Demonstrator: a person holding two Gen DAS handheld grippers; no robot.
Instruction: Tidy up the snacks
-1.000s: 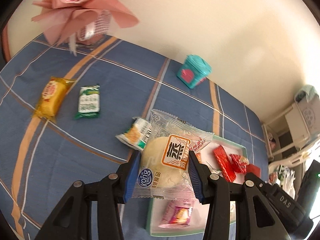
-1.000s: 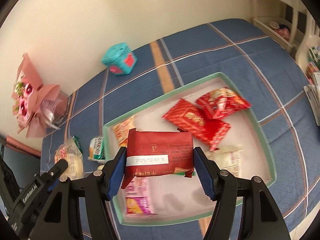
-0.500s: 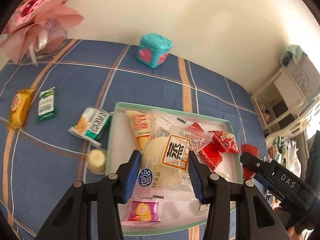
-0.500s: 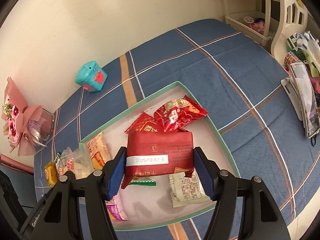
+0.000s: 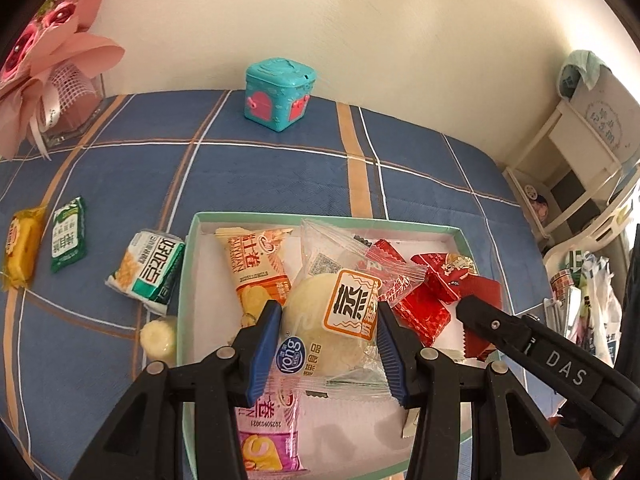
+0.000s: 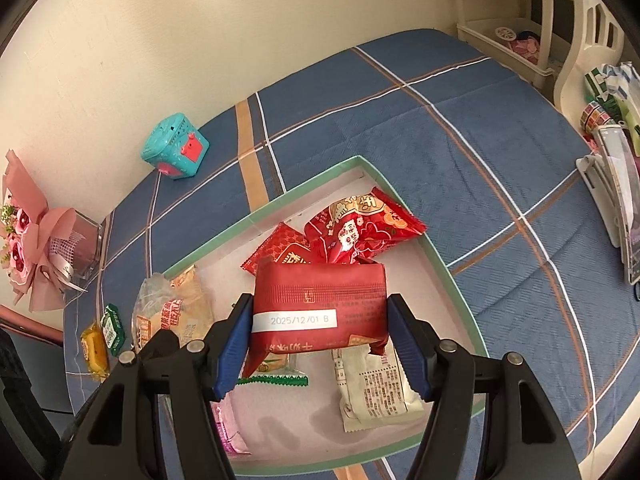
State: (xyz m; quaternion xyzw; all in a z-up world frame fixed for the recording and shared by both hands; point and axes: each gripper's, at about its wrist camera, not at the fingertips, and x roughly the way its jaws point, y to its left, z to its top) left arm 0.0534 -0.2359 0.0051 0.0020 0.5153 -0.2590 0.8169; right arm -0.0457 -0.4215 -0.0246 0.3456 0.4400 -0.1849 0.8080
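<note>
Both views are bright with soft, warm, even light. The cream wall (image 5: pixel 360 32) glows palest at upper right in the left view. Faint soft shadows lie on the tray (image 6: pixel 304 420) floor. Fisheye bending curves the table (image 6: pixel 460 128) stripes, and black vignetting fills the corners. Focus is sharp, without motion blur.

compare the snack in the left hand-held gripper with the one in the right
The bun is pale and round in a clear wrapper; the red packet is flat, rectangular and opaque. The bun bears an orange label, the packet a white date strip. Both are clamped over the tray.
</note>
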